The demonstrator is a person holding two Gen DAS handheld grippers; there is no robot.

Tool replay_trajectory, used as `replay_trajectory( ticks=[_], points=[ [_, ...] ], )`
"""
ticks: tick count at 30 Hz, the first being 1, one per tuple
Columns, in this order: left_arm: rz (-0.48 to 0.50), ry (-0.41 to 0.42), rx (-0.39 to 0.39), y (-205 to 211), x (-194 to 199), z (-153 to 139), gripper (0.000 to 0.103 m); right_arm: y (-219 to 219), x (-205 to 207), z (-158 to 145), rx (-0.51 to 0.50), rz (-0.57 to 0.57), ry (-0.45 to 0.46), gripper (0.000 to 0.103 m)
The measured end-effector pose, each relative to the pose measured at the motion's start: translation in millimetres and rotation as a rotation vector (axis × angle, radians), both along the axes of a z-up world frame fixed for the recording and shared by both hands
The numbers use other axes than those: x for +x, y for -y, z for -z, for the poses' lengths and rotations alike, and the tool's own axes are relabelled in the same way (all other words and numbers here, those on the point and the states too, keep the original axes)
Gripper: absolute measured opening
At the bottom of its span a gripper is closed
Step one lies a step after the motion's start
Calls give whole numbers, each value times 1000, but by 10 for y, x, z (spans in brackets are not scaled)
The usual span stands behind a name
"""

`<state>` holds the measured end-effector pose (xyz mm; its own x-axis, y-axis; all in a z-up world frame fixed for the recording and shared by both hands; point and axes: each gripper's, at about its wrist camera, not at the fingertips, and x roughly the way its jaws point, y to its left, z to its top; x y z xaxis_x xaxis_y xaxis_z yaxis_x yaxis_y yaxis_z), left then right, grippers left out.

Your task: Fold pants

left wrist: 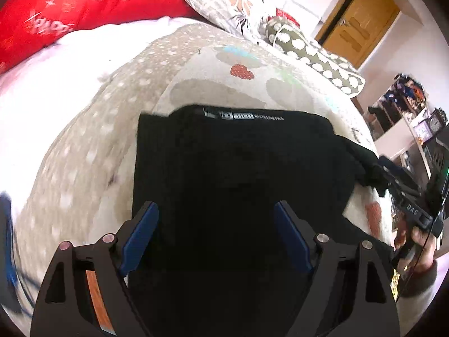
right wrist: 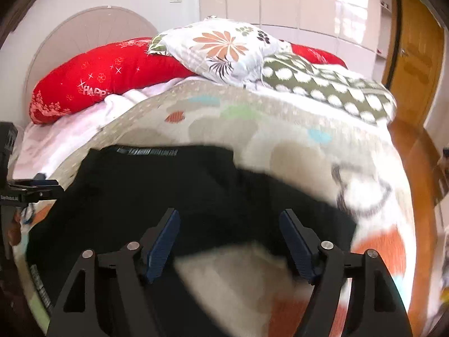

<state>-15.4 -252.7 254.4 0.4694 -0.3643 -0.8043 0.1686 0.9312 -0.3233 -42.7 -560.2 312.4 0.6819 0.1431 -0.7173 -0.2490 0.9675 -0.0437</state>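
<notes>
Black pants lie folded into a broad rectangle on the patterned blanket, with the lettered waistband at the far edge. My left gripper hovers over the near part of the pants, jaws wide open and nothing between the blue pads. In the right wrist view the pants spread to the left. My right gripper is open over their near right edge and the bare blanket, holding nothing. A loose bunch of black cloth trails at the pants' right side.
A red pillow, a floral pillow and a green dotted cushion lie at the head of the bed. A wooden door and wooden floor are to the right. Shelves with a clock stand beyond the bed's edge.
</notes>
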Motion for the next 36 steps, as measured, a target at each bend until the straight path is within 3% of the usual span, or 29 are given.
replay_trajectory(
  ticks=[3,8,10,11,12,14,18,20,26,30,36],
  points=[
    [41,-4,14,64,321,24,85,-162,416,82,-37,-34,-20,77],
    [-5,-39,25,2,679,155,85,-416,919,314,-125,-93,-45,80],
    [-19,-64,5,-61,681,173,85,-456,1106,449,-174,-67,-62,80],
    [-21,-64,-12,-89,652,161,85,-462,1202,518,-169,-63,-84,74],
    [-26,-59,-20,-118,613,140,85,-464,1249,567,-157,-67,-111,44],
    [-33,-52,-19,-170,540,90,85,-471,1260,607,-140,-81,-151,5],
    [-73,-38,-66,-368,352,-36,85,-451,862,318,-75,-128,-53,4],
    [-86,-32,-115,-454,223,-108,85,-421,448,62,-40,-176,24,4],
    [-94,16,-224,-550,-322,-395,85,-515,-832,-272,-93,-315,145,4],
    [-95,35,-265,-572,-708,-517,87,-673,-1748,-77,-105,-420,128,4],
    [-82,2,-262,-493,-1068,-398,91,-643,-2223,629,-106,-406,-77,5]
  ],
)
